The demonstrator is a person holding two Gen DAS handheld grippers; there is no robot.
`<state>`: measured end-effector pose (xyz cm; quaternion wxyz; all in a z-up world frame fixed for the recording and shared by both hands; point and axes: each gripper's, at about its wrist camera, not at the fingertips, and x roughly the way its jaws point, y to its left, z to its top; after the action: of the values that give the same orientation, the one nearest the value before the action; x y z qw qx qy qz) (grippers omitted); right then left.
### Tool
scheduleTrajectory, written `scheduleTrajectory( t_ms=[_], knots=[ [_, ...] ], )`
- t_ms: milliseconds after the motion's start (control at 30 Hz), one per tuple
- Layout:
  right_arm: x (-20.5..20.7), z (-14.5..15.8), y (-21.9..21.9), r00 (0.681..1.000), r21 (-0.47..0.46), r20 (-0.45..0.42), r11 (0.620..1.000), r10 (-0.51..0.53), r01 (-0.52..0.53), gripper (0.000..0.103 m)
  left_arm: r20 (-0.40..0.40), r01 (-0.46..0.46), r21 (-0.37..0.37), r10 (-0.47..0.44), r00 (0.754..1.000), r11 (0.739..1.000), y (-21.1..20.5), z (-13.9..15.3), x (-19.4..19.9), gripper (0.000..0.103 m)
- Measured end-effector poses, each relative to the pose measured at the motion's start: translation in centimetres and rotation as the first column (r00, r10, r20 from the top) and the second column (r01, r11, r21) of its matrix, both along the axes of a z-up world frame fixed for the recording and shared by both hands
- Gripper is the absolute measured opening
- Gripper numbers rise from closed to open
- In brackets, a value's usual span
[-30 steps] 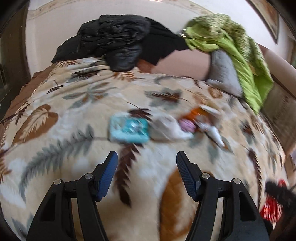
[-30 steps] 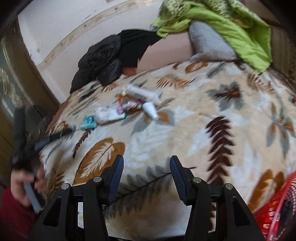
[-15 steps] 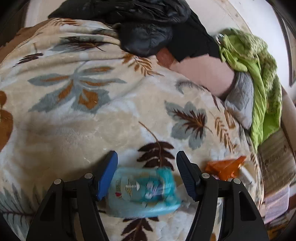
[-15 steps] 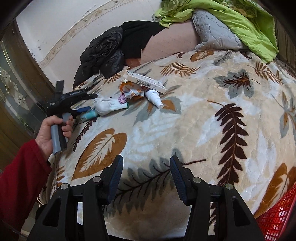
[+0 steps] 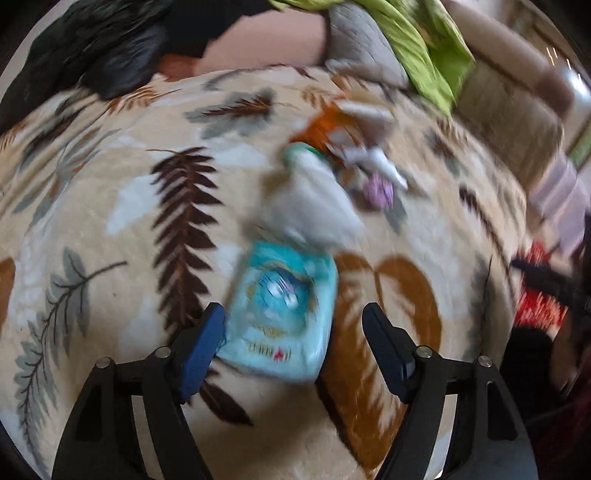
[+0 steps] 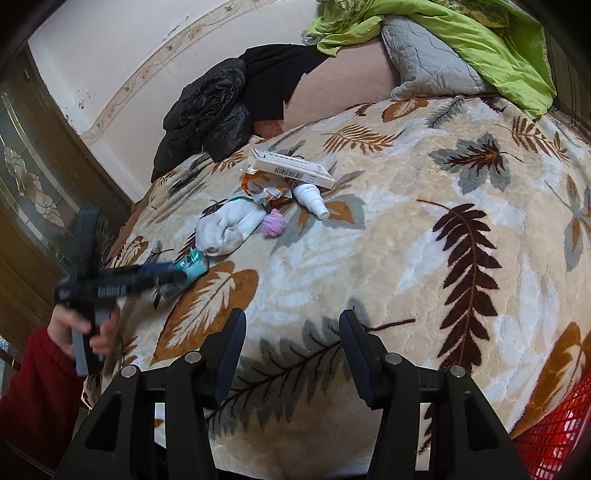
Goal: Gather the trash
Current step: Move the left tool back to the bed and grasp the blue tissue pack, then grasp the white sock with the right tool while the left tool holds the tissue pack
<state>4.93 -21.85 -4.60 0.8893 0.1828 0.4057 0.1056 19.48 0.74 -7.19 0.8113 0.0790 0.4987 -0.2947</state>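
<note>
A light blue packet (image 5: 282,314) lies on the leaf-patterned blanket (image 5: 110,221), between the open fingers of my left gripper (image 5: 295,338); the view is blurred, so contact is unclear. Beyond it lie a white sock (image 5: 314,203), a purple wad (image 5: 376,192) and an orange wrapper (image 5: 325,125). In the right wrist view, my right gripper (image 6: 293,350) is open and empty above the blanket's near edge. That view shows the left gripper (image 6: 162,275) at the blue packet (image 6: 190,264), beside the sock (image 6: 229,225), purple wad (image 6: 273,223), white bottle (image 6: 312,195), orange wrapper (image 6: 264,186) and a flat carton (image 6: 291,168).
A red mesh basket (image 6: 554,435) sits at the lower right of the bed. Black clothing (image 6: 221,114), a grey pillow (image 6: 428,62) and a green cover (image 6: 480,33) lie at the far end. A glazed door (image 6: 33,177) stands at the left.
My left gripper has swung round over the blue packet, which now lies lengthwise between its fingers. The right gripper has barely moved.
</note>
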Motion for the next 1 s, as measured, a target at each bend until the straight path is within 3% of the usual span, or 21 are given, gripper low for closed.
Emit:
scheduleTrajectory(
  t_ms=[133,267,433,700,833,900,1000],
  knots=[
    [-0.1,0.1,0.1,1.0,-0.001,0.004,1.0,-0.003,0.003,0.057,0.034,-0.109,0.028,0.108,0.994,0.994,-0.6,-0.8,0.1,0.073],
    [-0.4,0.3,0.2,1.0,-0.014,0.013,1.0,-0.007,0.008,0.057,0.068,-0.245,0.023,0.243,0.968,0.969,-0.7,-1.0,0.8,0.048],
    [-0.6,0.3,-0.1,1.0,-0.017,0.011,1.0,-0.017,0.017,0.057,0.072,-0.37,-0.055,0.373,0.925,0.928,0.5,-0.2,-1.1,0.034],
    [1.5,0.2,1.9,0.997,-0.014,-0.056,0.999,0.045,-0.046,0.057,0.119,-0.512,-0.153,0.531,0.839,0.845,2.9,2.2,-7.8,0.034],
    [5.1,0.8,4.3,0.992,0.079,-0.094,0.994,0.081,-0.074,0.057,0.188,-0.561,-0.155,0.581,0.792,0.813,3.9,2.8,-8.3,0.034],
    [7.5,0.9,5.7,0.991,0.084,-0.106,0.994,0.076,-0.067,0.062,0.205,-0.578,-0.162,0.601,0.773,0.8,4.6,2.9,-8.4,0.034],
    [11.3,0.1,7.6,0.985,0.118,-0.156,0.992,0.069,-0.05,0.064,0.207,-0.595,-0.168,0.618,0.759,0.786,5.2,2.9,-8.0,0.034]
  ],
)
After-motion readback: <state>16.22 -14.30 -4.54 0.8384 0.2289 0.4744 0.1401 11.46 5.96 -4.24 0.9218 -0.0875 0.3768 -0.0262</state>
